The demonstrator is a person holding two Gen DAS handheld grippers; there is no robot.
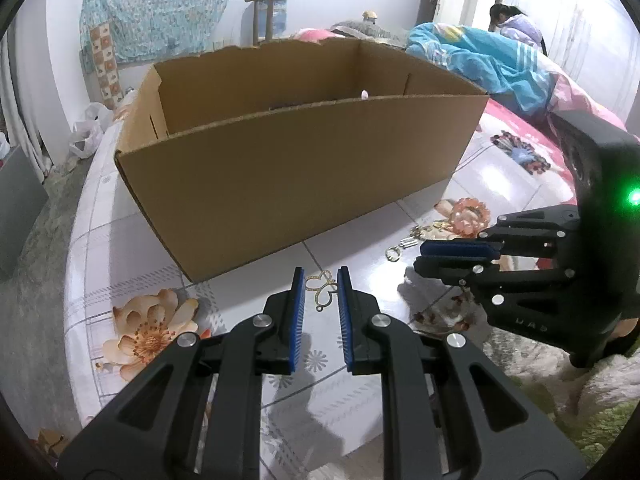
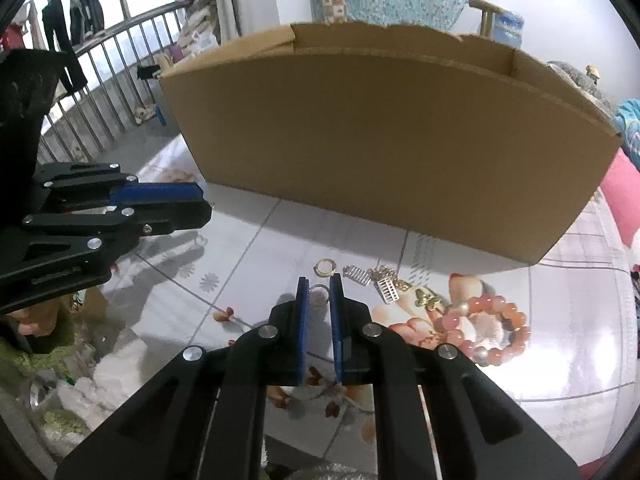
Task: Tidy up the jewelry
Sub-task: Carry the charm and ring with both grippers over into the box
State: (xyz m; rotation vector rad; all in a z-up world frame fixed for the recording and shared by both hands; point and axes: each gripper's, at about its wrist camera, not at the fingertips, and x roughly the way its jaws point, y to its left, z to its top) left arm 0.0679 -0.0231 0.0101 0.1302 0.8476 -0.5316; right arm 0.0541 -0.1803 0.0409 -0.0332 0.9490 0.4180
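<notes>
Left gripper point(image 1: 321, 280): fingers slightly apart, low centre of the left wrist view, straddling a gold butterfly pendant point(image 1: 323, 289) that lies flat on the counter point(image 1: 360, 240); the pads do not look pressed on it, so it seems lined up for a pick, not yet gripped.
Right gripper point(image 2: 319, 286): fingers narrowly apart, lower centre of its own view, with a small silver ring point(image 2: 319, 292) between the tips; whether the pads already pinch it I cannot tell.
Loose jewelry: a gold ring point(image 2: 325, 267), two silver comb-like charms point(image 2: 359, 275) and a gold chain cluster point(image 2: 390, 276) lie just right of the fingertips; a pink bead bracelet point(image 2: 486, 330) sits further right.
Cardboard box point(image 1: 288, 152): open-topped, filling the upper middle of both views, just behind the jewelry, probably the container for sorted pieces.
Why both angle down: flat, thin pieces call for a steep approach to the glossy floral surface.
</notes>
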